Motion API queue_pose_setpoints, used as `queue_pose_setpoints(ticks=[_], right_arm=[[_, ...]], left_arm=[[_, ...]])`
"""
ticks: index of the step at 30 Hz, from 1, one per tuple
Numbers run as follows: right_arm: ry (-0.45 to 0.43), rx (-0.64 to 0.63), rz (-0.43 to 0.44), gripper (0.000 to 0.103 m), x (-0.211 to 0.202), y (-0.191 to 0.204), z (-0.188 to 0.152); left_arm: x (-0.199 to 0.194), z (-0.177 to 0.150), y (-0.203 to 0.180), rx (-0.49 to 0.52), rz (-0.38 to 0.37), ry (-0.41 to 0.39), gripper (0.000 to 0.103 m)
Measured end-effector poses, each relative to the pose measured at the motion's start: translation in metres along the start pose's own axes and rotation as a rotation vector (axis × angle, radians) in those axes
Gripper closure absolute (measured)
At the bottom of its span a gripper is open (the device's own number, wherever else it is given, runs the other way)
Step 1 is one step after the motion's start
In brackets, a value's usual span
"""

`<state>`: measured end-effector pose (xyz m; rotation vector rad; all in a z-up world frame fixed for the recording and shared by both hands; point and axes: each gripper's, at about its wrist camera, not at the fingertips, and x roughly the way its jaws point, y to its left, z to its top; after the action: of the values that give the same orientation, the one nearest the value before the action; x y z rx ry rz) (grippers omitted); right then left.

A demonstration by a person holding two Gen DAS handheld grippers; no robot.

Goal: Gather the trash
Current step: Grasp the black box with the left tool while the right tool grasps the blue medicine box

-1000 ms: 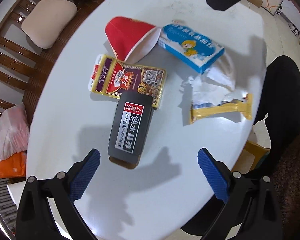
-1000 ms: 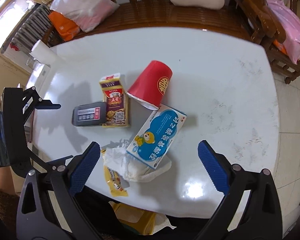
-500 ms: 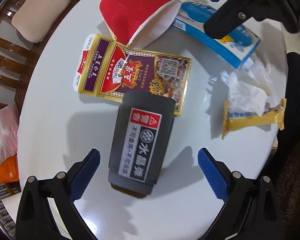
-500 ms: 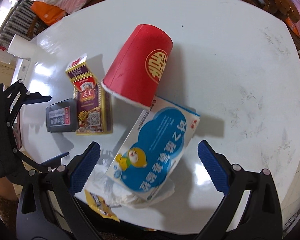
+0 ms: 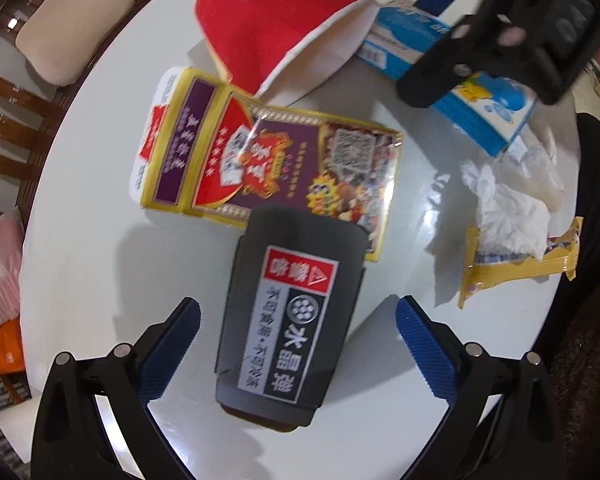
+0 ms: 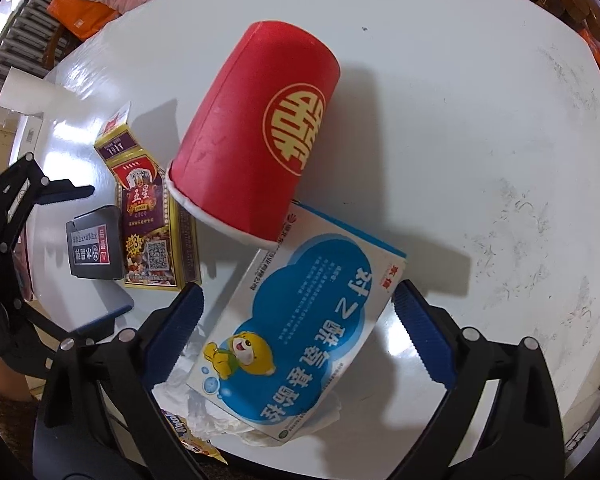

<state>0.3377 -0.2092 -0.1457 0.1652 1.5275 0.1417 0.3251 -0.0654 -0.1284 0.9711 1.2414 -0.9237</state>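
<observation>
Trash lies on a white table (image 5: 84, 264). My left gripper (image 5: 298, 344) is open, its jaws either side of a black box (image 5: 292, 320) with a red warning label. The box overlaps a flattened purple and gold card box (image 5: 268, 164). A red paper cup (image 5: 268, 36) lies on its side. My right gripper (image 6: 298, 332) is open, its jaws either side of a blue and white medicine box (image 6: 304, 340). The cup (image 6: 256, 132) rests against that box. Crumpled white tissue (image 5: 512, 208) and a yellow wrapper (image 5: 520, 268) lie beside it.
Wooden chairs with a beige cushion (image 5: 72, 32) stand behind the table. Plastic bags (image 5: 0, 280) lie at the left. A dark-clothed person (image 5: 596, 240) stands at the table's right edge. The table's far right part (image 6: 500, 140) holds only scuff marks.
Both grippers have moved down and closer to the table. The black box now lies between the left jaws, and the blue box between the right jaws. Nothing was taken hold of.
</observation>
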Motion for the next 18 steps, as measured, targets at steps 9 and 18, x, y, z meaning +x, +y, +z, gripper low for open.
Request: queue_pose_setpoints(ticks=[9, 18], right_arm=[[-0.02, -0.004, -0.031, 0.032, -0.004, 0.005, 0.0], [-0.043, 0.01, -0.029, 0.038, -0.012, 0.01, -0.002]], left_arm=[[-0.001, 0.004, 0.007, -0.091, -0.031, -0.036, 0.027], [-0.01, -0.023, 0.015, -0.25, -0.005, -0.056, 0.049]])
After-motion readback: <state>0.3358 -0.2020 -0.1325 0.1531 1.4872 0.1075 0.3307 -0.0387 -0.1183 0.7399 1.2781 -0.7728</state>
